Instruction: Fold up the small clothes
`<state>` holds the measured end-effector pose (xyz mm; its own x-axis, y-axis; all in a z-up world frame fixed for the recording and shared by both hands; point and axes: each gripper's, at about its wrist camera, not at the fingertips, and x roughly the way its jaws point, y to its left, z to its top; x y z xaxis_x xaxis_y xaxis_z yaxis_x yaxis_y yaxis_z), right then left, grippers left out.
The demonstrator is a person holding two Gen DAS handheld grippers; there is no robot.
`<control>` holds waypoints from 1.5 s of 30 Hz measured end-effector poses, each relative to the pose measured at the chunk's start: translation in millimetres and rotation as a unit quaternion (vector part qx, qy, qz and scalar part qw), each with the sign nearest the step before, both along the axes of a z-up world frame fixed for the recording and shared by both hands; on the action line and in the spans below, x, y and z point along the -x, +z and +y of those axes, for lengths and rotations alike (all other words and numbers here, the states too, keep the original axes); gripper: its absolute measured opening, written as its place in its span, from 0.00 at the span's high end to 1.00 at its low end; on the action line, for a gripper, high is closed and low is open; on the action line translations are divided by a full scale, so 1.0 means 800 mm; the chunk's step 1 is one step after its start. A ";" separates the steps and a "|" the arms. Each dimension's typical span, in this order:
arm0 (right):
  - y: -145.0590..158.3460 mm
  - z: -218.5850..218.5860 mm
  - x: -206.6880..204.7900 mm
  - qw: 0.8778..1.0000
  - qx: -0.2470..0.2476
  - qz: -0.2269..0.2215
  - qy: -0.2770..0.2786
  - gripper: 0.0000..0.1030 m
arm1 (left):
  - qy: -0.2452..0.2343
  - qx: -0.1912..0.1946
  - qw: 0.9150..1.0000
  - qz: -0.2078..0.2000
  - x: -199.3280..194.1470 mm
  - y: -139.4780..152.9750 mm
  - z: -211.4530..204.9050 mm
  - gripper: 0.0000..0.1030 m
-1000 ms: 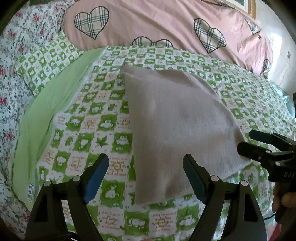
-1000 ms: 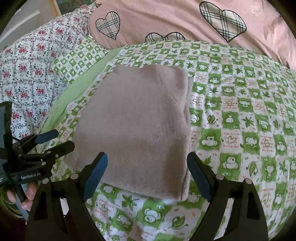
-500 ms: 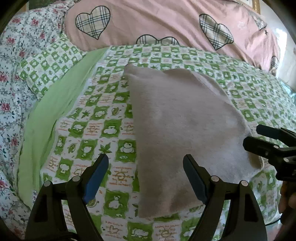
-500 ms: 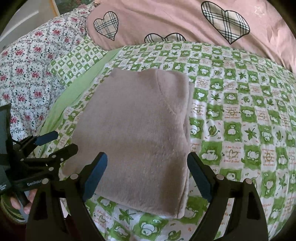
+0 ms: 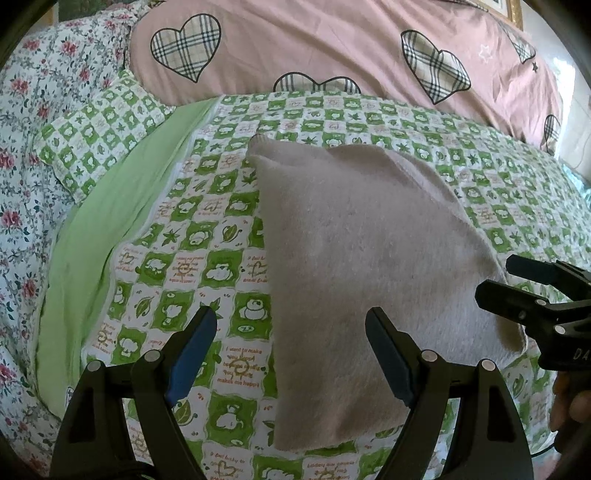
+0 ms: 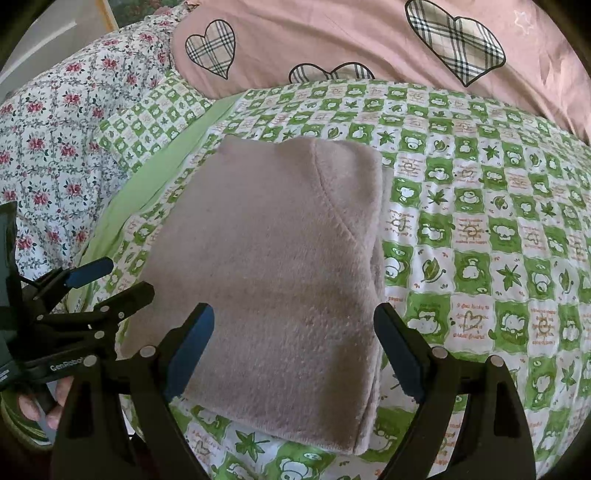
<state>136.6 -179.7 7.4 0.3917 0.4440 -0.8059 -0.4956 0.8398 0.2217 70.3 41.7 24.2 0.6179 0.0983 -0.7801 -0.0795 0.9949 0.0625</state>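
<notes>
Only from the right, garment (image 6: 273, 273) seam shows

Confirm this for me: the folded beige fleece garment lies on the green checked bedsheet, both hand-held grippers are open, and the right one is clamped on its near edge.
Wrong on the clamping. The right hand-held gripper is open and holds nothing; the right wrist view shows its pads apart above the folded beige fleece garment. The rest stands: the garment lies on the green checked bedsheet, and the left hand-held gripper is open too.

Beige garment (image 6: 273, 266); green-checked sheet (image 6: 480, 240); pink heart-print quilt (image 6: 332, 33).
</notes>
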 end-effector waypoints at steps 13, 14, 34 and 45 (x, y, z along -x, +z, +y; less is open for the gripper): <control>-0.001 -0.001 -0.010 1.000 -0.004 0.003 0.003 0.14 | 0.001 0.001 1.000 0.006 -0.005 -0.003 0.002 0.19; -0.001 -0.001 -0.011 1.000 -0.005 0.003 0.003 0.14 | 0.000 0.001 1.000 0.006 -0.005 -0.003 0.002 0.19; 0.002 0.004 -0.009 1.000 -0.004 0.001 0.007 0.14 | -0.001 0.002 1.000 0.006 -0.006 0.000 0.002 0.19; 0.006 0.002 -0.009 1.000 -0.005 -0.001 0.007 0.14 | -0.004 0.003 1.000 0.004 -0.004 0.004 -0.001 0.19</control>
<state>144.0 -177.7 12.3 0.3874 0.4576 -0.8003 -0.5086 0.8301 0.2284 73.4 40.8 27.5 0.6124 0.0876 -0.7857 -0.0704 0.9959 0.0562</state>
